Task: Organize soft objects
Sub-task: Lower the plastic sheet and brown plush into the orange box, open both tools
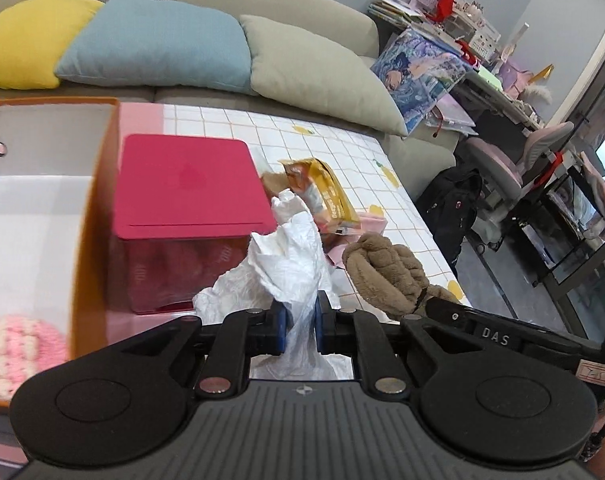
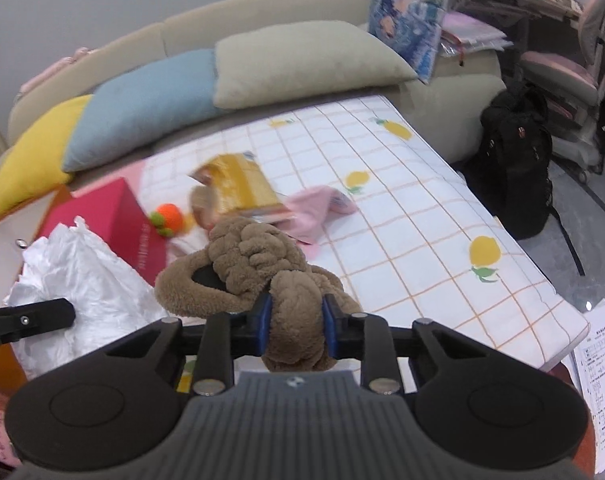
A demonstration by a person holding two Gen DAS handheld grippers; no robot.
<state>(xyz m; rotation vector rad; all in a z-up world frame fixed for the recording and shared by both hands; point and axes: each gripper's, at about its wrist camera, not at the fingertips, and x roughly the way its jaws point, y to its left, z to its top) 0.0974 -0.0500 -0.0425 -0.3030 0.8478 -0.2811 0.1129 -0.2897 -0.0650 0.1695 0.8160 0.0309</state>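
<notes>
**Both grippers hold soft items above the table**

The left gripper (image 1: 298,322) is clamped on a crumpled white plastic bag (image 1: 280,264) beside the red lidded box (image 1: 190,196). The right gripper (image 2: 296,324) squeezes a brown fuzzy plush toy (image 2: 258,264) (lifted above the checked tablecloth (image 2: 422,240), near its front edge).

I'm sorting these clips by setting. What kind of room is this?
Most likely a home living room: a beige sofa lined with cushions, a low table under a lemon-print cloth, and a cluttered desk with a pink chair.
</notes>
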